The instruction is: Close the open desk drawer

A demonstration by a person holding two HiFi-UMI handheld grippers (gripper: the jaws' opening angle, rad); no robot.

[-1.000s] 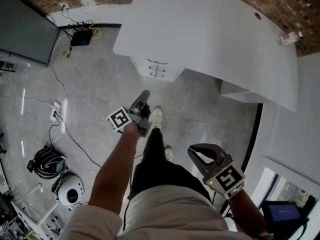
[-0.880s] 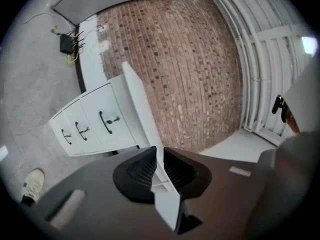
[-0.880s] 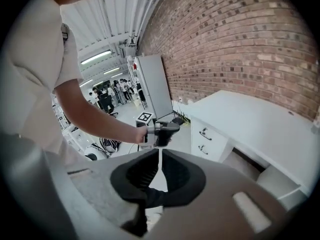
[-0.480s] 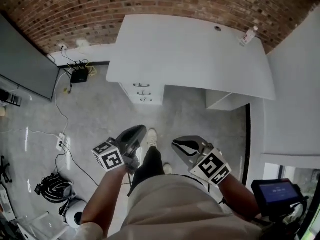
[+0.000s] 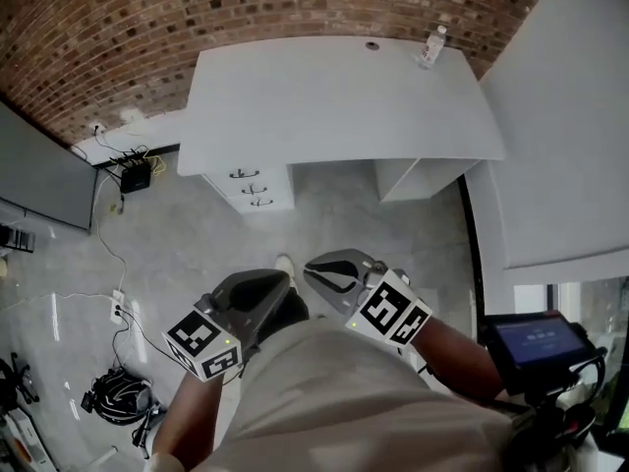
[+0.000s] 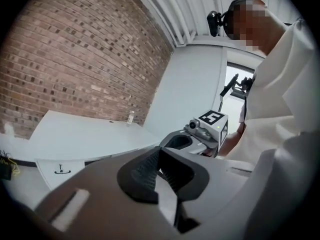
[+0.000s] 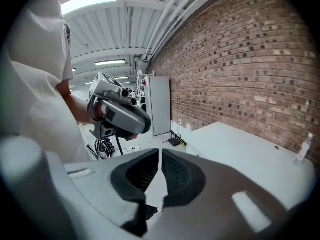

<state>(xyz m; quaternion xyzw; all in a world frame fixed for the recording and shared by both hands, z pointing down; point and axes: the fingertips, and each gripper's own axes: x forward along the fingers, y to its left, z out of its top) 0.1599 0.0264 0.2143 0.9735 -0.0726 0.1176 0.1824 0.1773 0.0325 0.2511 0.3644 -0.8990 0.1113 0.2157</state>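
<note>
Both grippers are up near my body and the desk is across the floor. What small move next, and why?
Probably step forward toward the drawer unit under the left end of the desk. The left gripper and right gripper are both shut, empty and held by your body, with floor between them and the handles.

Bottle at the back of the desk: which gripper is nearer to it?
Right, by a modest margin. In the head view the right gripper sits below and left of the bottle, across the desk; the left gripper is held beside it, farther left.
</note>
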